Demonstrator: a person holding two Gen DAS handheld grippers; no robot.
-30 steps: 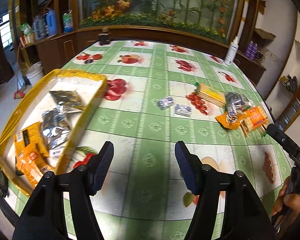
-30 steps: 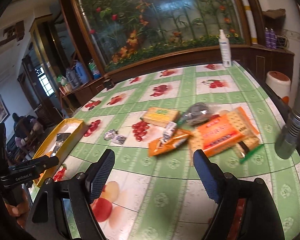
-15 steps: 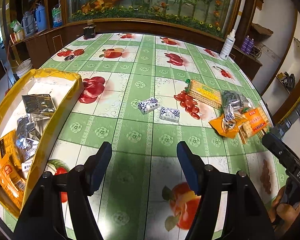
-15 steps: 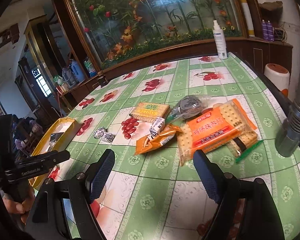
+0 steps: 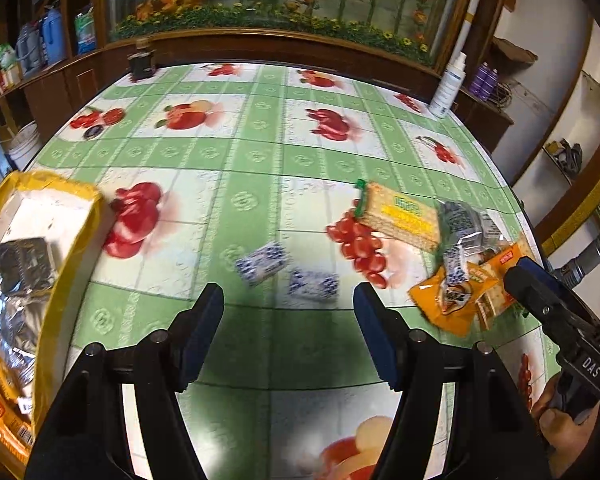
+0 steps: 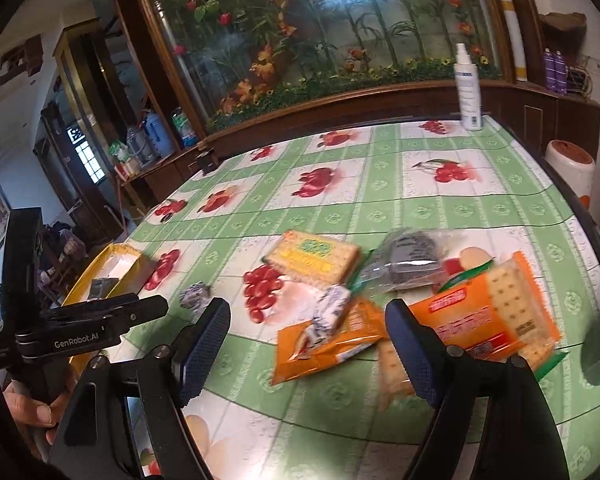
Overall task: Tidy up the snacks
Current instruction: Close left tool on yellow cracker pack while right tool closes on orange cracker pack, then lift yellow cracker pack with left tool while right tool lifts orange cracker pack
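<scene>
Left wrist view: the left gripper [image 5: 288, 332] hangs above the table [image 5: 256, 160], its blue-padded fingers [image 5: 204, 328] spread wide with nothing between them. Just ahead of the fingertips lie two small blue-and-white wrapped sweets [image 5: 264, 262] and [image 5: 314, 284], side by side and slightly apart. At the left edge sits a yellow-rimmed tray [image 5: 72, 248] holding silver and dark foil packets [image 5: 18, 316] and an orange pack [image 5: 0, 412]. To the right, a cracker pack with a yellow label [image 5: 400, 216] lies beside a clear bag with dark contents [image 5: 466, 220], and an orange pouch [image 5: 446, 300] lies nearer the table edge. The right gripper [image 5: 548, 304] enters from the right edge, held by a hand [image 5: 560, 432].

Right wrist view: the right gripper [image 6: 308, 348] has its fingers [image 6: 414, 352] well apart and empty, hovering over the snack pile. Between the fingers appears the orange pouch [image 6: 320, 352], with a small blue-and-white wrapped piece [image 6: 332, 308] resting on it. A large orange cracker pack [image 6: 496, 316] lies just right of the right finger, touching the pouch. Behind these are the cracker pack with a yellow label [image 6: 312, 256] and the clear bag [image 6: 412, 258]. The left gripper [image 6: 100, 320] shows at the left, in front of the tray [image 6: 96, 276]. A white spray bottle [image 6: 468, 88] stands upright at the far table edge.
</scene>
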